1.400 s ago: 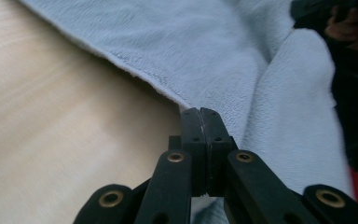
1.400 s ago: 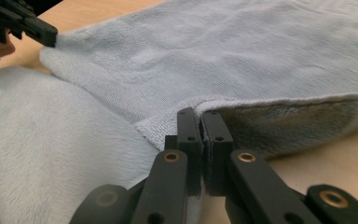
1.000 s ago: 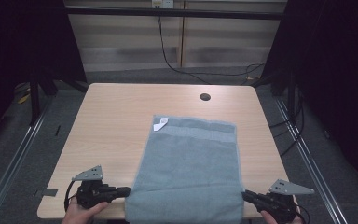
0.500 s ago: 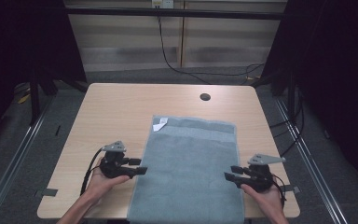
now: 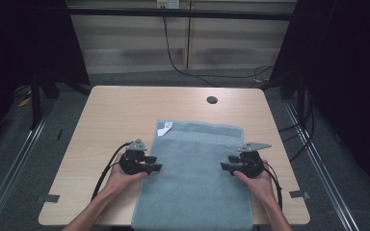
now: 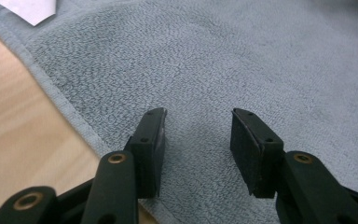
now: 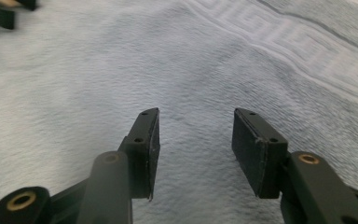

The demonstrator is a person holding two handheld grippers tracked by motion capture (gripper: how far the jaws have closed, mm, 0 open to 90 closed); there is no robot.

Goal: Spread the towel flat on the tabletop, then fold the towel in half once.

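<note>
Hovering both hand-held grippers, left (image 5: 157,167) and right (image 5: 224,166), jaws apart, I flank the grey-blue terry towel (image 5: 195,178), ready to pinch its long edges.

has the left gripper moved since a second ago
Yes. The left gripper has moved up the table, away from its near edge, and inward over the towel's left edge.

High view: table (image 5: 125,115) lit evenly from above, surroundings v. dark, nearly black at both sides. No glare; soft short shadows under the hands. Left gripper view: sharp, towel (image 6: 242,60) weave crisp. Right gripper view: towel (image 7: 74,84) washed out, pale, motion blur esp. toward top edge & corners.
</note>
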